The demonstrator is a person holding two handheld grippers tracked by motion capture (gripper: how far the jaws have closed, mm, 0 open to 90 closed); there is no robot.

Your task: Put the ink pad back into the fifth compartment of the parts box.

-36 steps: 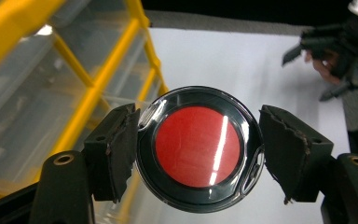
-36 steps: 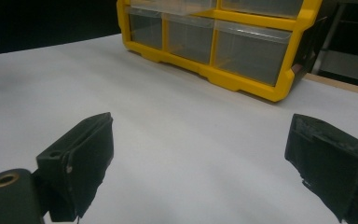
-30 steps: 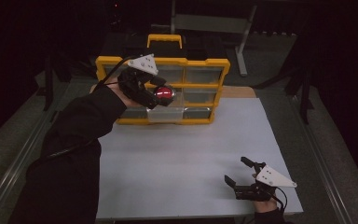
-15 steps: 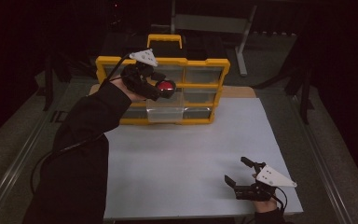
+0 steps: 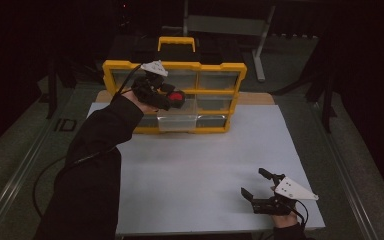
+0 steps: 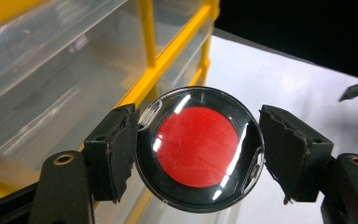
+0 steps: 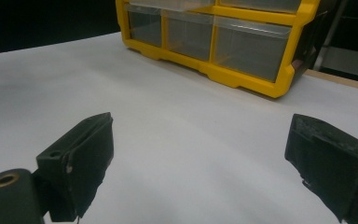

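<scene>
A round black disc with a red centre [image 6: 199, 148] sits clamped between the two pads of my left gripper [image 6: 198, 154], held in the air close to the clear drawers of the yellow organizer [image 6: 149, 60]. From above, that gripper [image 5: 172, 98] and the red disc [image 5: 176, 96] hover in front of the organizer's [image 5: 175, 67] middle row, above a bottom drawer [image 5: 176, 123] pulled slightly out. My right gripper [image 5: 260, 186] rests low over the white table near its front right corner, jaws wide apart with nothing between them [image 7: 200, 163].
The organizer [image 7: 223, 42] stands at the back of the white tabletop [image 5: 205, 165], with a yellow handle [image 5: 176, 43] on top. A grey metal frame [image 5: 230, 27] rises behind the table. Dark floor surrounds the table.
My left gripper has carried the red disc down and slightly right in front of the organizer. The right gripper has stayed where it was.
</scene>
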